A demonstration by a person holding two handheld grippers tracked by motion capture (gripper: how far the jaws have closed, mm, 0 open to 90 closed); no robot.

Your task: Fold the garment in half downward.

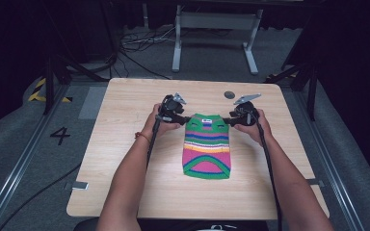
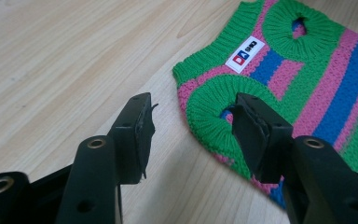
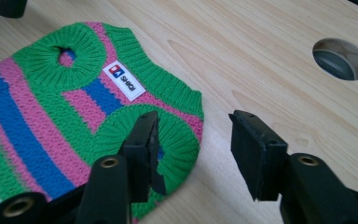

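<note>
A person works two hand-held tools at a pale wooden counter (image 1: 125, 192), one at each top corner of a small knitted pet sweater striped in green, pink, blue, yellow and white (image 1: 207, 149). The sweater lies flat near the middle of the counter, its curved hem toward the person and its neck end pointing away.

The left tool (image 2: 193, 123) stands open over the sweater's left shoulder: one jaw hangs above bare wood just outside the knit, the other over the green ribbed armhole (image 2: 214, 105), with the sweater's edge between them. The right tool (image 3: 198, 140) mirrors it, jaws apart, one above the right armhole (image 3: 177, 140) and the other over bare wood. Neither appears to have closed on the fabric.

Beyond the jaws, a white label with a red and blue mark (image 2: 244, 53) sits on the sweater just below the neck band. Farther still, a round hole in the counter (image 3: 340, 58) opens past the right tool.

Judging from this, the garment is spread out and both tools are lined up; gripping the shoulders, and whatever lifting or folding follows, is not yet done.
</note>
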